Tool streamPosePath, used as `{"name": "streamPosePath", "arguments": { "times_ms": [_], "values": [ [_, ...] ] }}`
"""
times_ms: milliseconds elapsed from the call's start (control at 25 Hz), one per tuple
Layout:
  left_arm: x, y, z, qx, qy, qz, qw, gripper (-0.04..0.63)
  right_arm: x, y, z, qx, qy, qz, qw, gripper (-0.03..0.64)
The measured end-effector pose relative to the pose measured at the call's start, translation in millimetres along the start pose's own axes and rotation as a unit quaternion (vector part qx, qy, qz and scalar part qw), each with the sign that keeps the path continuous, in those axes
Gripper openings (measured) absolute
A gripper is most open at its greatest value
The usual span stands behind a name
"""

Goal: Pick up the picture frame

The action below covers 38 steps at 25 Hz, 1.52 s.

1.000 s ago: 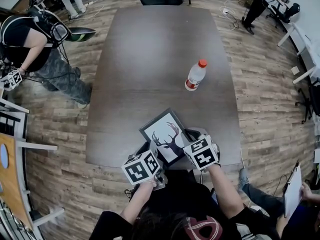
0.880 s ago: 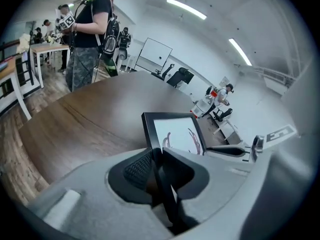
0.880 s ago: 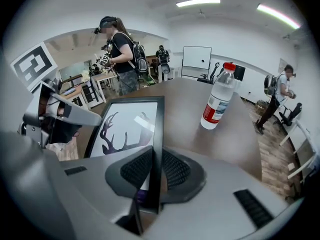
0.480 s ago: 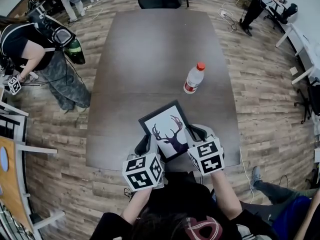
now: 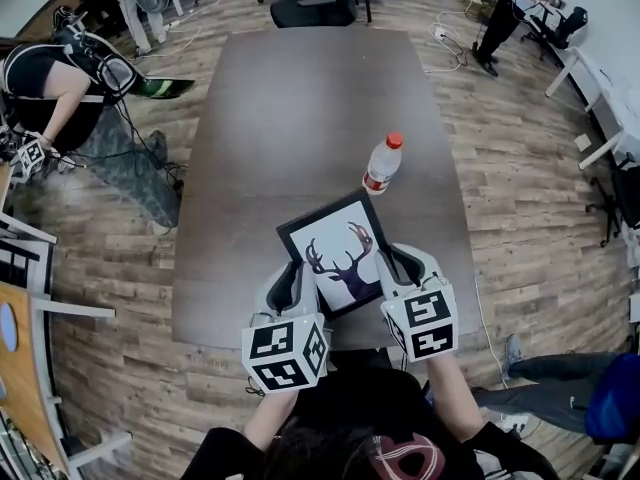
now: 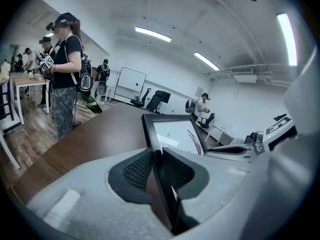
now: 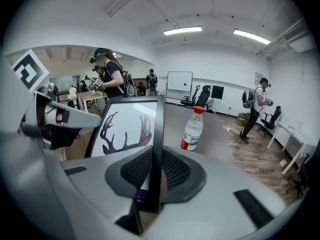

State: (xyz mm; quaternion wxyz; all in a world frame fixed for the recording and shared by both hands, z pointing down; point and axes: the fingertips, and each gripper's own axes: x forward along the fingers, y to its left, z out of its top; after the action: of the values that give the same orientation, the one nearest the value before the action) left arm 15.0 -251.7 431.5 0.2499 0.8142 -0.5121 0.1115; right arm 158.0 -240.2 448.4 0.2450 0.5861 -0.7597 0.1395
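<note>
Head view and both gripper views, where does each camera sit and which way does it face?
Head view: on the person's head, looking steeply down at the table; left gripper and right gripper show.
Left gripper view: rides the left gripper, looking along its jaws, shut on the picture frame.
Right gripper view: rides the right gripper, jaws shut on the opposite edge; bottle beyond.
Shared: all three show the picture frame.

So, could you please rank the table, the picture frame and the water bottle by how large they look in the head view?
1. table: by far the largest.
2. picture frame: clearly smaller; it sits nearer the camera, which may enlarge it somewhat.
3. water bottle: plainly the smallest.
</note>
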Motion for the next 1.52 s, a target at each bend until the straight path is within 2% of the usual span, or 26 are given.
{"name": "streamPosePath", "arguments": {
  "times_ms": [360, 1520],
  "values": [
    [-9, -15, 23, 0.041, -0.039, -0.011, 0.9983, 0.069, -16, -8, 18, -0.005, -0.040, -0.036, 0.999, 0.071],
    [-29, -20, 14, 0.051, -0.048, -0.008, 0.9975, 0.072, -38, 2, 15, -0.016, -0.062, -0.049, 0.997, 0.069]
  ]
}}
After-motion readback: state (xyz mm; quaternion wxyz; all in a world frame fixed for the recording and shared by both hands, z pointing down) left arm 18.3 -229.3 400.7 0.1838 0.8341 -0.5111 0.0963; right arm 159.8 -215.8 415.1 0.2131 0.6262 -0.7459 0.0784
